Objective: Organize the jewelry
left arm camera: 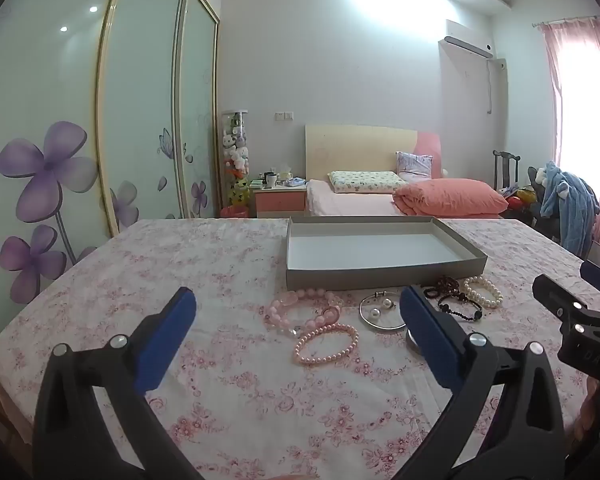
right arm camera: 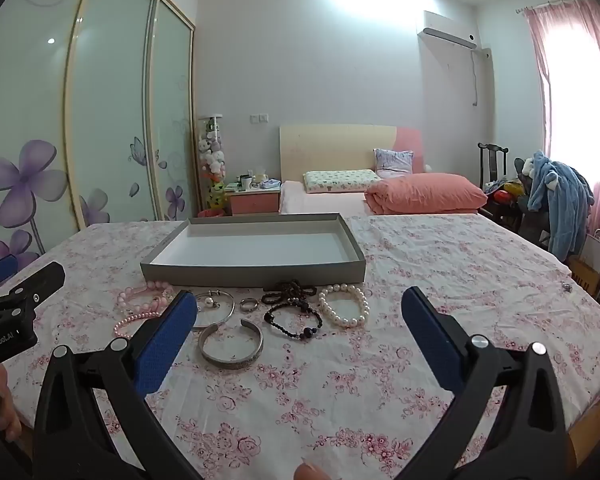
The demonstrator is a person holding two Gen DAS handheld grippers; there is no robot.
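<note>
A shallow grey box (left arm camera: 384,274) (right arm camera: 252,272) with a white floor lies open on the flowered tablecloth. In front of it lies jewelry: pink bead bracelets (left arm camera: 300,310) (right arm camera: 140,300), a pink pearl bracelet (left arm camera: 326,344), a thin silver bangle with pearls (left arm camera: 380,314) (right arm camera: 216,306), a silver cuff (right arm camera: 231,346), a ring (right arm camera: 248,304), dark bead bracelets (right arm camera: 294,312) (left arm camera: 458,306) and a white pearl bracelet (right arm camera: 345,306) (left arm camera: 483,291). My left gripper (left arm camera: 298,326) is open over the pink bracelets. My right gripper (right arm camera: 300,328) is open over the dark beads and holds nothing.
The tablecloth (right arm camera: 440,280) reaches the table's edges on both sides. Behind the table stand a bed (left arm camera: 380,196), a nightstand (left arm camera: 280,198), sliding wardrobe doors (left arm camera: 140,120) at left and a chair with clothes (right arm camera: 556,200) at right.
</note>
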